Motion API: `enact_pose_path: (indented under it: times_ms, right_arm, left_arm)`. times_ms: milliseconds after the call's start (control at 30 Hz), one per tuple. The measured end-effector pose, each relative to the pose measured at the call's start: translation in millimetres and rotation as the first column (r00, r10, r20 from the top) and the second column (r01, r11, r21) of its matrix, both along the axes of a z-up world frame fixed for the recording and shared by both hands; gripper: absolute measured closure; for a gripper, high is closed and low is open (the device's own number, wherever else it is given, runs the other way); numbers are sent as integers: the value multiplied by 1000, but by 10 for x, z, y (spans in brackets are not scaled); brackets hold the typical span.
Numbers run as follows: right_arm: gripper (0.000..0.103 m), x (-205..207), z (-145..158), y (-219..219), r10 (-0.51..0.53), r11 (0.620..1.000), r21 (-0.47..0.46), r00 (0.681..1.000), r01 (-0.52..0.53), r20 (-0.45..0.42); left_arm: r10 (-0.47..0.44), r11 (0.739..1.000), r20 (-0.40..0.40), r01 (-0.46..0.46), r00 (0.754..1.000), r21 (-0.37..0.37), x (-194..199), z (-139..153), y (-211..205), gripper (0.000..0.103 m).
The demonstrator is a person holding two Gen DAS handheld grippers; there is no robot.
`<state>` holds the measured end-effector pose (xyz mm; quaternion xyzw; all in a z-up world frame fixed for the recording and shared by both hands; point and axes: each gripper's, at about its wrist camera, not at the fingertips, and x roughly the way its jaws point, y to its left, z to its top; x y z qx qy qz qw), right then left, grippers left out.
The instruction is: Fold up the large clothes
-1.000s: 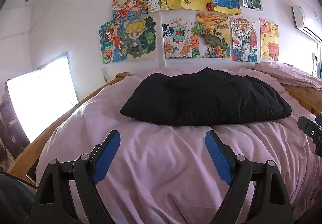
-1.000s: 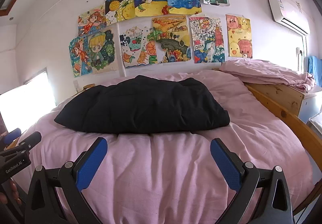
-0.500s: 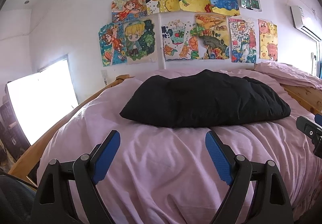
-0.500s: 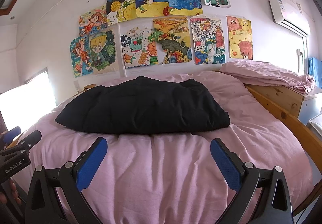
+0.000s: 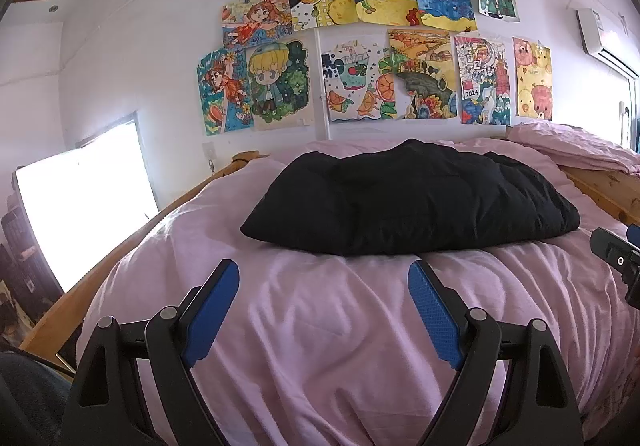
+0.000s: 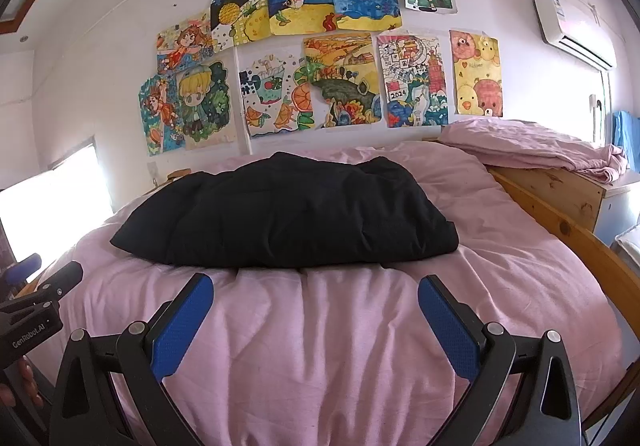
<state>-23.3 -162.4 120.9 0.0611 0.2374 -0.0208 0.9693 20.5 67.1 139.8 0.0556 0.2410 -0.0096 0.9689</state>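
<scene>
Left tool (image 5: pixel 324 306) and right tool (image 6: pixel 316 322): both spread, empty. Folded black garment (image 6: pixel 288 213) on pink bed (image 6: pixel 320 346), ahead. Left tool body reads "GenRobot.AI"; poster (image 6: pixel 412 81) reads "2024".

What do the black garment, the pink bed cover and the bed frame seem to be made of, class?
Black garment: probably padded synthetic fabric, matte; puffy, quilted look.
Pink bed cover: likely woven cotton, matte; soft fine creases.
Bed frame: light wood, smooth finish; visible knots and grain.
</scene>
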Motion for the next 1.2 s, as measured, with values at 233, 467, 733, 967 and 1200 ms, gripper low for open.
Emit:
enact_pose_path:
  times_ms: [233, 467, 733, 967, 1200]
  right_arm:
    - [0, 7, 7, 16, -4, 1000, 2, 1000, 4, 3]
    - [0, 0, 4, 15, -2, 1000, 2, 1000, 2, 3]
    - [0, 4, 1, 16, -2, 1000, 2, 1000, 2, 3]
    - [0, -1, -2, 22, -3, 1000, 4, 1000, 3, 3]
    - [0, 0, -3, 21, -4, 1000, 3, 1000, 4, 4]
  left_arm:
    - [0, 1000, -1, 0, 1000, -1, 4, 1, 21, 20]
    - [-3, 1000, -1, 3, 1000, 1, 10, -2, 30, 20]
    - [-4, 1000, 0, 4, 1000, 7, 32, -1, 87, 20]
    - [-6, 1000, -1, 6, 1000, 9, 30, 1, 98, 20]
    - [-8, 1000, 0, 8, 1000, 9, 33, -1, 106, 20]
